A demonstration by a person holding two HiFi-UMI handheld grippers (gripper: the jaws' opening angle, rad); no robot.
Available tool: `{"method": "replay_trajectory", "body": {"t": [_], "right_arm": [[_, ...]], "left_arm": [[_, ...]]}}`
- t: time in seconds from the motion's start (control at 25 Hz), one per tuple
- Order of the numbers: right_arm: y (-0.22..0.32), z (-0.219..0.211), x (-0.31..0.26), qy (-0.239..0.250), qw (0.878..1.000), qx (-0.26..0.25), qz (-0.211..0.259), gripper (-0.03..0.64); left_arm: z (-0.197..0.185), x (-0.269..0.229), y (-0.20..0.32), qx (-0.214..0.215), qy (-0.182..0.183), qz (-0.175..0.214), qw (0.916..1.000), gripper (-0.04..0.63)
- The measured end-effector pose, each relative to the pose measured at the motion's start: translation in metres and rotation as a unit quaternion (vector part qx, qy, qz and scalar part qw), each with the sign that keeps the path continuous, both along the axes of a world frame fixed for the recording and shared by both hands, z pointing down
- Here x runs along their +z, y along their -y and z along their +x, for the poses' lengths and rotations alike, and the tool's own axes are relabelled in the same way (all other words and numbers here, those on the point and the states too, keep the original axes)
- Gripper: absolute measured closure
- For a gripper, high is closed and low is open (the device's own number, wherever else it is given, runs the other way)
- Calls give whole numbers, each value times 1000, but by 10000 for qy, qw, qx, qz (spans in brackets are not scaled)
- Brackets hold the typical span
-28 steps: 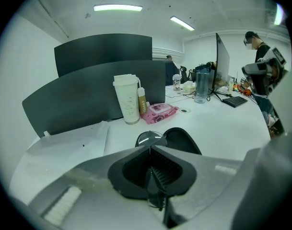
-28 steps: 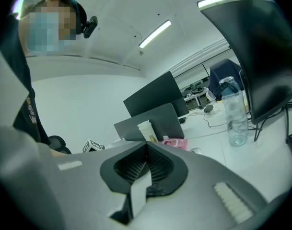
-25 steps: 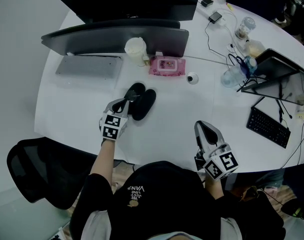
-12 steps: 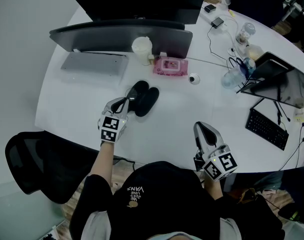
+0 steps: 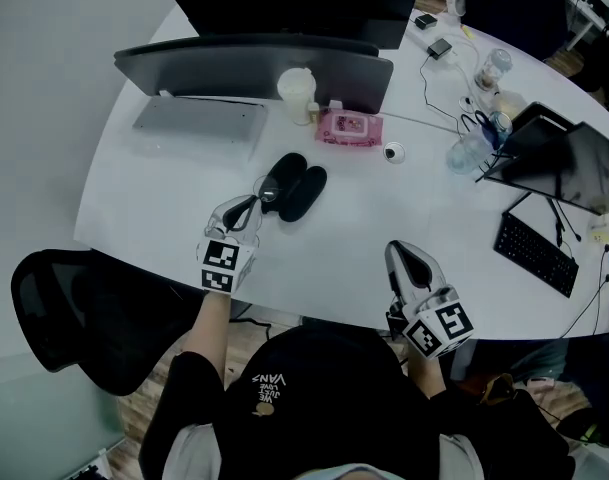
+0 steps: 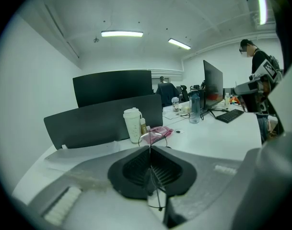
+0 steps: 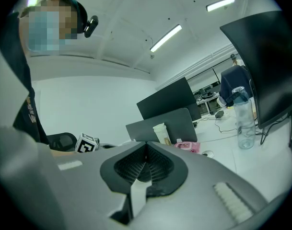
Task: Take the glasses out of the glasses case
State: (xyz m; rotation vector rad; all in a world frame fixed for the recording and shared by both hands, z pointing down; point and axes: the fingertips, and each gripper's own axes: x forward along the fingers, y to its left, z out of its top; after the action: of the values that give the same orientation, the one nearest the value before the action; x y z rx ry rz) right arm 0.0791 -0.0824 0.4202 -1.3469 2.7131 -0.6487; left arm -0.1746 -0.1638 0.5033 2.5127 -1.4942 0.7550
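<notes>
The black glasses case [image 5: 296, 182] lies open in two halves on the white table [image 5: 164, 198], in front of the grey screen. My left gripper [image 5: 246, 209] is just near-left of the case, shut on the thin wire-rimmed glasses [image 5: 265, 192], which reach from its jaws to the case's edge. In the left gripper view the left gripper [image 6: 150, 150] pinches a thin wire arm of the glasses [image 6: 156, 134], and a lens rim loops above the jaws. My right gripper [image 5: 402, 258] rests near the table's front edge, shut with nothing in it; the right gripper [image 7: 145, 155] shows closed pads.
Behind the case stand a white cup [image 5: 297, 90] and a pink wipes pack [image 5: 348, 128] against a grey screen [image 5: 254, 66]. Bottles [image 5: 472, 150], cables, a tablet and a black keyboard [image 5: 536, 254] fill the right. A black chair [image 5: 74, 318] is at lower left.
My left gripper has drawn back a little from the case toward me, with the glasses still in it. The right gripper has stayed where it was.
</notes>
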Motion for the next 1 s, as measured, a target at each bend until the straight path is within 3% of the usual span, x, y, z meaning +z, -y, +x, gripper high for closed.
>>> {"method": "replay_trajectory", "body": {"t": [0.52,1.0], "right_arm": [[-39,-23,-10,-42,9998,-35,175,615],[-72,-32,-17,-113,9996,-10,277,615]], "left_arm": [[-15,-39,-48,-6,-275,553,9981,586],[-16,-57,-90,40,-619,708,9956,586]]}}
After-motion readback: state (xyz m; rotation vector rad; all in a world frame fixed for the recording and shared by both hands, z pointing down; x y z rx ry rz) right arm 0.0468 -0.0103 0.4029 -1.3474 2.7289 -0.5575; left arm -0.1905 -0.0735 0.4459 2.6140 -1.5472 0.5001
